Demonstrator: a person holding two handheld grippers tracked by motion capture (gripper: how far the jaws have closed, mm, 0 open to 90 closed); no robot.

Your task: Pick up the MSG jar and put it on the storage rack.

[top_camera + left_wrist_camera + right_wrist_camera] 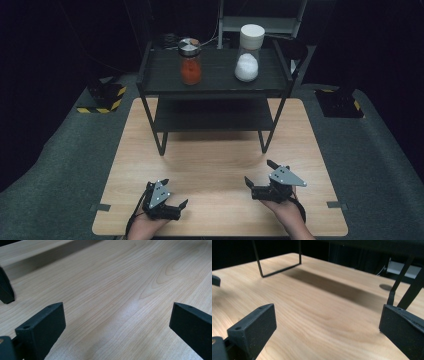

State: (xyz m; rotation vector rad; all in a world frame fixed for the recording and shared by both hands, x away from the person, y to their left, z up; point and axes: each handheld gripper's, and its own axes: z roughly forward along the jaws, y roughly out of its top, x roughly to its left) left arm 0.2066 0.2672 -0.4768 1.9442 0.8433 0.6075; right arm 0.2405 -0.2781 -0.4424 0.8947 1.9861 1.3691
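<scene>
A black two-tier shelf (215,82) stands at the far side of the wooden table (220,150). On its top tier stand a jar of orange powder (190,62) with a metal lid and, to its right, a jar of white powder (248,54) with a white lid. My left gripper (175,193) rests low near the table's front edge, open and holding nothing (117,312). My right gripper (260,172) hovers at the front right, also open with nothing between its jaws (327,315). Both are well short of the shelf.
The shelf's thin black legs (279,267) and its shadow lie ahead in the right gripper view. The lower tier (212,117) holds nothing. Grey matting (65,165) surrounds the table. A dark shape (5,288) at the left edge of the left gripper view cannot be identified.
</scene>
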